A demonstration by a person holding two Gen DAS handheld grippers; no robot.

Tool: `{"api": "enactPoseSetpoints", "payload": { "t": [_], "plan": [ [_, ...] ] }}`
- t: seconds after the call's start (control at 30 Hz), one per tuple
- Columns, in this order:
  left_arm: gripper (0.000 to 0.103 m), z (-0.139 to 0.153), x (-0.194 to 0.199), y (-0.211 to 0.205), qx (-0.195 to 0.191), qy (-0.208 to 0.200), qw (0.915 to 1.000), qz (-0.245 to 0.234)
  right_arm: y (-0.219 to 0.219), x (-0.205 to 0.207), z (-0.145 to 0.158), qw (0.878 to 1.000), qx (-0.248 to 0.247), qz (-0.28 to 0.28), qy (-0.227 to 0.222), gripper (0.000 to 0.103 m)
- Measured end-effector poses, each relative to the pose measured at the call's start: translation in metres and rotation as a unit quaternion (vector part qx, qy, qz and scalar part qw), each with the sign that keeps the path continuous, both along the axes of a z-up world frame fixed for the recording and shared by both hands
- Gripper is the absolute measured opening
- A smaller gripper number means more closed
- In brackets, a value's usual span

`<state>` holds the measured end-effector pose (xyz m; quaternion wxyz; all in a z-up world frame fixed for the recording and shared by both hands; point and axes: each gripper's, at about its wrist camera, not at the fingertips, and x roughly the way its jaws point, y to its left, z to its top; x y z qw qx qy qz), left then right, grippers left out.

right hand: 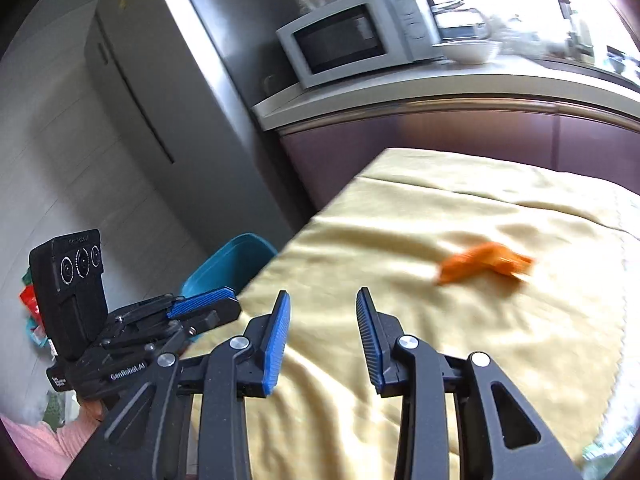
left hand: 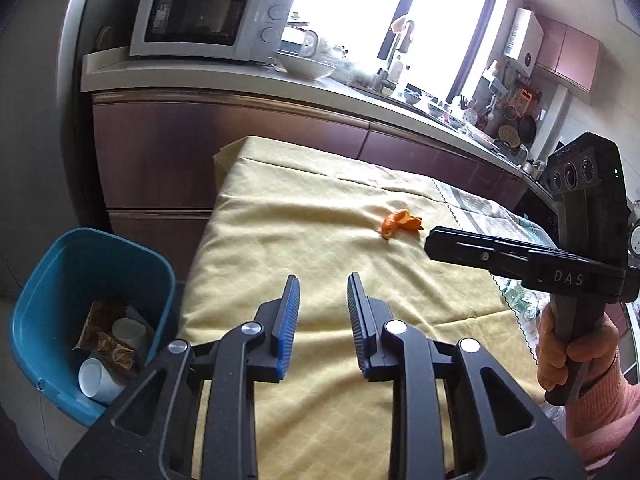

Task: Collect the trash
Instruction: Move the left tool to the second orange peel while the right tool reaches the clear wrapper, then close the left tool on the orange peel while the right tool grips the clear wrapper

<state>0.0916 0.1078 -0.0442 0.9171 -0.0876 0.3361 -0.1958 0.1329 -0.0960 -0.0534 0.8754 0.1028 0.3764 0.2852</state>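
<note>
An orange peel [left hand: 401,224] lies on the yellow tablecloth [left hand: 304,248]; it also shows, blurred, in the right wrist view [right hand: 484,266]. My left gripper [left hand: 323,286] is open and empty above the near part of the cloth. My right gripper [right hand: 323,302] is open and empty, short of the peel; in the left wrist view it [left hand: 436,242] reaches in from the right, its tip just right of the peel. A blue trash bin [left hand: 60,280] stands left of the table, holding white paper cups [left hand: 96,378] and brown wrappers [left hand: 106,336].
A kitchen counter [left hand: 224,80] with a white microwave [left hand: 208,20] and a bowl [left hand: 306,66] runs behind the table. A grey fridge [right hand: 160,92] stands at the left. A patterned cloth [left hand: 480,208] covers the table's right part.
</note>
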Motion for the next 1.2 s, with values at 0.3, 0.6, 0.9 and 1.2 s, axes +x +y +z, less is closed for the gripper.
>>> {"api": "enactPoseSetpoints", "payload": {
  "t": [0.3,0.6,0.9,1.2],
  "plan": [
    [0.038,-0.002,0.024,-0.06,0.021,0.005,0.9987,-0.046,-0.107,-0.038,-0.008,0.991,-0.006,-0.132,0.0,0.035],
    [0.041,-0.005,0.064,-0.104,0.05,0.014,0.9964,-0.067,-0.184,-0.073,-0.03,0.974,-0.015,-0.226,0.023,0.038],
    [0.041,-0.01,0.095,-0.128,0.074,0.028,0.9946,-0.067,-0.202,-0.084,-0.056,0.971,-0.011,-0.232,0.056,0.048],
    [0.041,-0.019,0.117,-0.144,0.085,0.047,0.9926,-0.073,-0.198,-0.079,-0.068,0.975,-0.006,-0.211,0.063,0.029]
  ]
}}
